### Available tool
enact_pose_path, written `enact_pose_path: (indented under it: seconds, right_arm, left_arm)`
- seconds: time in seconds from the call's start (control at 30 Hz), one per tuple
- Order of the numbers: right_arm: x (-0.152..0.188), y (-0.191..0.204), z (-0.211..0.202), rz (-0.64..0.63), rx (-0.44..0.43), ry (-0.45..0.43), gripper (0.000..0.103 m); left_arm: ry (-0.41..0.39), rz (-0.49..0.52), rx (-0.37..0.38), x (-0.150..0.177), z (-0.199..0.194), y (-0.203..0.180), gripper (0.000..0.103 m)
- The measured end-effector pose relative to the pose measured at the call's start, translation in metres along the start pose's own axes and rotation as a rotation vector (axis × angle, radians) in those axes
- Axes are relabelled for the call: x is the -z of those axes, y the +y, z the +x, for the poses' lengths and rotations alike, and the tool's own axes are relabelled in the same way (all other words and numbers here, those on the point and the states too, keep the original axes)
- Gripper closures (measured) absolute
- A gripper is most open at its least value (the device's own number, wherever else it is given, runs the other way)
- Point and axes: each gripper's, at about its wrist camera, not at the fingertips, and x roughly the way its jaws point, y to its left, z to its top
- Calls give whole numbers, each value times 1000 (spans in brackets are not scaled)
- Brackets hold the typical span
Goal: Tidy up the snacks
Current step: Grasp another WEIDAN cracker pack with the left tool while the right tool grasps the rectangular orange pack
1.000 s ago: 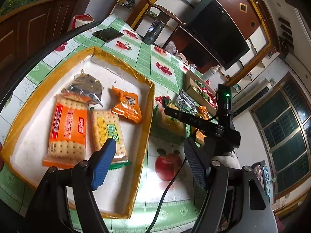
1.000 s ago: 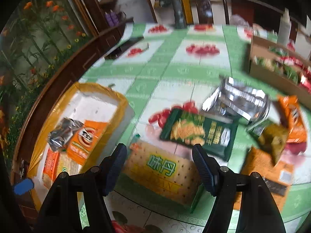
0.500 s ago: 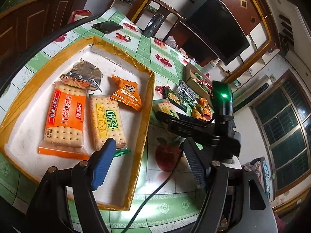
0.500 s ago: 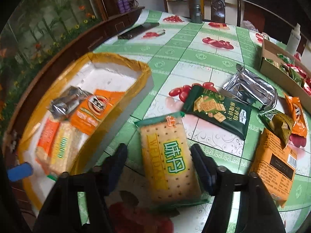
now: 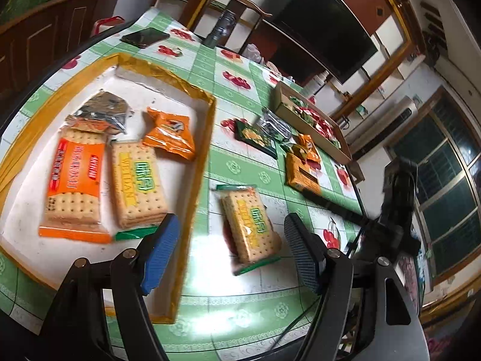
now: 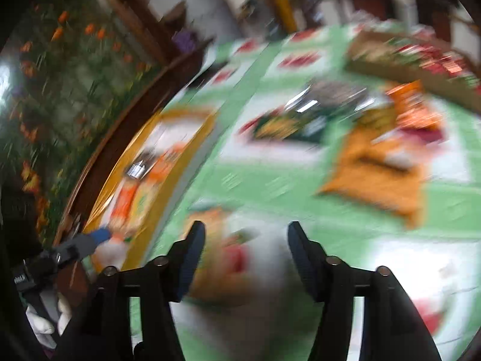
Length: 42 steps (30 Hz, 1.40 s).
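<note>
We are mid-sort: a yellow-and-green clear-wrapped cracker packet point(image 5: 251, 225) lies on the green-checked surface point(image 5: 240, 165), just outside the yellow-rimmed white tray point(image 5: 197, 162) holding four snacks. Our left claw point(image 5: 231, 245) hovers released above it. Our right claw point(image 6: 245, 258), blurred, is opening with nothing between its jaws. Next, we judge, the packet needs gripping and lifting over the rim.

A home living room — wall television point(image 5: 327, 21), wooden chair point(image 5: 237, 3), fruit-print tablecloth point(image 5: 240, 162).

yellow cracker pack point(image 5: 249, 225) on the green tablecloth point(image 5: 240, 162), just beside the yellow-rimmed tray point(image 5: 198, 162)
</note>
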Motion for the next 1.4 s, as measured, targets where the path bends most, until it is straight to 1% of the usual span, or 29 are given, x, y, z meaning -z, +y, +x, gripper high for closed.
enact_pose_path:
  seconds: [0.03, 0.1, 0.2, 0.27, 0.3, 0.37, 0.4, 0.43, 0.47, 0.6, 0.67, 0.7, 0.77, 0.83, 0.93, 0.97, 1.0, 1.03, 1.1, 1.17, 1.2, 1.27, 1.3, 1.4]
  right_arm:
    - [-7, -20, -9, 39, 36, -31, 35]
    - [-17, -50, -18, 98, 60, -69, 35]
    - [-30, -79, -15, 147, 98, -82, 35]
    - [-37, -92, -5, 170, 124, -69, 35]
    - [-37, -96, 1, 186, 142, -55, 35]
    - [-34, -100, 7, 215, 145, -46, 35]
    - [-33, -99, 9, 222, 150, -47, 31]
    - [-32, -95, 11, 224, 164, -47, 23]
    - [-34, -93, 14, 220, 180, -44, 21]
    - [-50, -81, 26, 138, 233, -30, 21]
    - [-58, -82, 30, 110, 261, -41, 21]
    - [-60, -85, 31, 112, 256, -52, 21]
    - [-60, -91, 34, 135, 205, -59, 20]
    - [-56, -96, 37, 143, 178, -42, 19]
    - [-49, -84, 36, 88, 155, 0, 19]
    - [-45, -80, 36, 79, 113, 21, 19]
    - [-42, -77, 35, 66, 91, 31, 19]
    - [-40, -75, 34, 55, 85, 35, 20]
    - [-36, -75, 30, 56, 100, 3, 21]
    - [-36, -78, 24, 70, 116, -53, 20]
    - [-38, -80, 21, 74, 97, -75, 20]
    - [-41, -80, 22, 72, 45, -89, 20]
    - [-42, -79, 26, 69, 26, -84, 20]
    - [-44, -76, 39, 47, 50, -56, 18]
  left_arm:
    - [4, 5, 1, 1, 2, -3, 31]
    - [19, 22, 4, 3, 7, -12, 31]
    - [51, 44, 0, 7, 17, -25, 31]
    - [78, 70, -15, 11, 24, -36, 31]
    - [86, 77, -19, 12, 26, -39, 31]
    - [106, 92, -33, 14, 32, -45, 31]
    - [113, 94, -41, 15, 36, -47, 31]
    - [118, 93, -47, 14, 39, -48, 31]
    - [122, 93, -56, 14, 43, -49, 31]
    - [145, 115, -122, 11, 65, -52, 31]
    - [158, 120, -142, 9, 75, -52, 31]
    - [167, 125, -158, 8, 81, -53, 31]
    - [182, 132, -185, 6, 91, -54, 31]
    - [179, 175, -230, 6, 97, -59, 31]
    - [187, 212, -261, 10, 105, -65, 32]
    - [193, 221, -264, 11, 107, -66, 32]
    - [188, 251, -280, 15, 109, -70, 33]
    - [187, 271, -289, 16, 110, -73, 37]
    - [187, 322, -303, 21, 112, -79, 38]
    - [180, 331, -309, 21, 113, -80, 38]
    - [174, 329, -309, 20, 113, -79, 38]
    - [169, 326, -306, 18, 113, -77, 38]
    - [168, 326, -303, 18, 113, -77, 37]
    - [171, 327, -293, 20, 114, -76, 22]
